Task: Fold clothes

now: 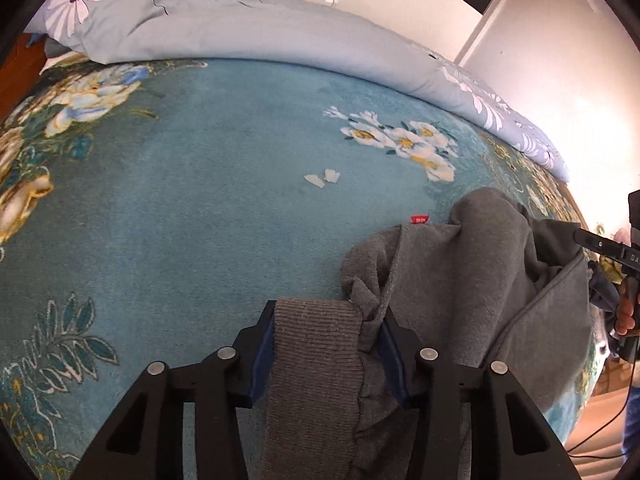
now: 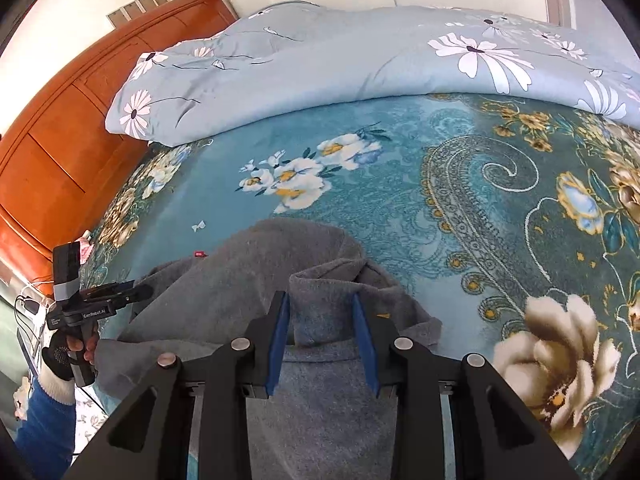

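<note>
A grey sweatshirt (image 1: 480,264) (image 2: 256,280) lies bunched on a teal flowered blanket (image 1: 180,200) (image 2: 400,184) that covers a bed. A small red tag (image 1: 421,219) (image 2: 200,254) shows at its far edge. My left gripper (image 1: 328,312) is shut on the garment's ribbed hem, which fills the gap between the blue pads. My right gripper (image 2: 319,298) is shut on a raised fold of the same grey cloth. Each view catches the other gripper from the side: the right one (image 1: 600,244) and the left one (image 2: 108,296), held by a gloved hand (image 2: 76,344).
A light blue duvet with white daisies (image 1: 240,28) (image 2: 320,64) is heaped along the far side of the bed. An orange wooden headboard (image 2: 60,140) stands on the left. Two white scraps (image 1: 322,178) (image 2: 199,225) lie on the blanket beyond the garment.
</note>
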{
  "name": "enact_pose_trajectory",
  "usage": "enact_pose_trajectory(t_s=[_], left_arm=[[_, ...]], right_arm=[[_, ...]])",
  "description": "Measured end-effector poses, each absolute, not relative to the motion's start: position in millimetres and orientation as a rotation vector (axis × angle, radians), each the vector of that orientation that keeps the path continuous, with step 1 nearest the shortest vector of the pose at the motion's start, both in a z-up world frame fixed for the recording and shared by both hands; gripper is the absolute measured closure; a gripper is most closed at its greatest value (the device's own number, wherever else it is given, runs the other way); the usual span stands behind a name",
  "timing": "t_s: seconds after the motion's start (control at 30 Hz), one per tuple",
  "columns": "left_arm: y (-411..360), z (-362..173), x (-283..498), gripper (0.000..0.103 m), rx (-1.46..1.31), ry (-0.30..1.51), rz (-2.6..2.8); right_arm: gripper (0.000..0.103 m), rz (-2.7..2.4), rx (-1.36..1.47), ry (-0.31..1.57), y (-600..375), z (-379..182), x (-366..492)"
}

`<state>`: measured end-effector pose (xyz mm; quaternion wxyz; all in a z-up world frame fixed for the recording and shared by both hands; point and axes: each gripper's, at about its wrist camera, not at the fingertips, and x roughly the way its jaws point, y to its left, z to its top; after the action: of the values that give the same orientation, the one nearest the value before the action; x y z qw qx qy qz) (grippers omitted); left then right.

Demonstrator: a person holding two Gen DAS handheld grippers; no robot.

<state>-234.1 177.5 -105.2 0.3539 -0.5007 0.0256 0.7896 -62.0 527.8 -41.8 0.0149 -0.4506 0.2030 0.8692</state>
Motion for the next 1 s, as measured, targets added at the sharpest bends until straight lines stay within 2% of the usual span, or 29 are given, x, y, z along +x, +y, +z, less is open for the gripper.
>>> enact_pose_trajectory(t_s=[0.2, 0.27, 0.43, 0.53, 0.67, 0.83, 0.93, 1.0], left_arm=[[153.0, -65.3, -225.3, 0.055, -1.222, 0.034, 2.148], [147.4, -50.3, -221.0, 0.055, -1.192, 0.039, 2.186], [127.6, -3.8, -217.8, 0.055, -1.069, 0.014, 2.289], [107.1, 35.2, -215.9, 0.055, -0.921, -0.015, 2.375], [93.2, 91.5, -239.9, 0.055, -0.779, -0.031, 2.469], [85.6, 163.8, -261.9, 0.055, -0.578, -0.106, 2.535], [81.2, 184.9, -261.3, 0.055, -0.517, -0.127, 2.548], [78.6, 170.4, -254.6, 0.055, -0.528, -0.118, 2.543]], right_arm=[[0.07, 2.665, -1.462, 0.579, 516.6, -42.9, -62.5], [0.097, 2.625, -1.459, 0.531, 512.9, -41.8, -60.0], [0.098, 2.671, -1.257, 0.54, 522.1, 3.2, -46.7], [0.099, 2.77, -1.027, 0.503, 523.7, 60.7, -35.0], [0.099, 2.838, -0.811, 0.349, 517.1, 129.4, -45.3], [0.099, 2.859, -0.585, 0.321, 523.8, 202.5, -70.5], [0.098, 2.862, -0.591, 0.314, 521.4, 217.1, -76.0], [0.098, 2.869, -0.683, 0.293, 513.4, 200.1, -72.0]])
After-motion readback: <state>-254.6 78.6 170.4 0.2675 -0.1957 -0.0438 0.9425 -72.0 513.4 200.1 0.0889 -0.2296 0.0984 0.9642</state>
